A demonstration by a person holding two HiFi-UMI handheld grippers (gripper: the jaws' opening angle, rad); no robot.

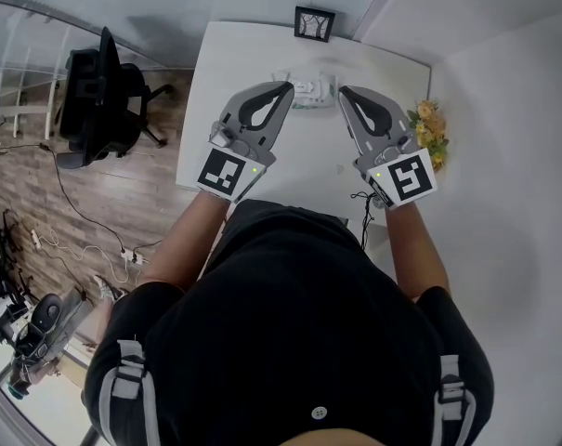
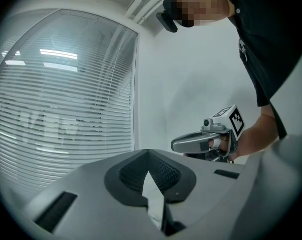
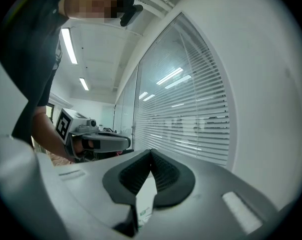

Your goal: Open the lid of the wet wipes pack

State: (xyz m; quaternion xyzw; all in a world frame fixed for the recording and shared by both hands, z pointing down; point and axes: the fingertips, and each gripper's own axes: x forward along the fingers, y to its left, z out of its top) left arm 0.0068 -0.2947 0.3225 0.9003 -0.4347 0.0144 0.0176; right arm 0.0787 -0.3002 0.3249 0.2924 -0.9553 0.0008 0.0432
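The white wet wipes pack lies on the white table near its far edge, lid down. My left gripper points at the pack's left end and my right gripper at its right end; whether either touches it I cannot tell. In the left gripper view the jaws of the left gripper meet at the tip, with a white strip showing through the gap behind. The right gripper is likewise shut, and a white surface with green print shows behind its tip.
A small dark picture frame stands at the table's far edge. Yellow flowers sit at the right by the wall. A black office chair stands on the wooden floor to the left. A cable hangs at the near edge.
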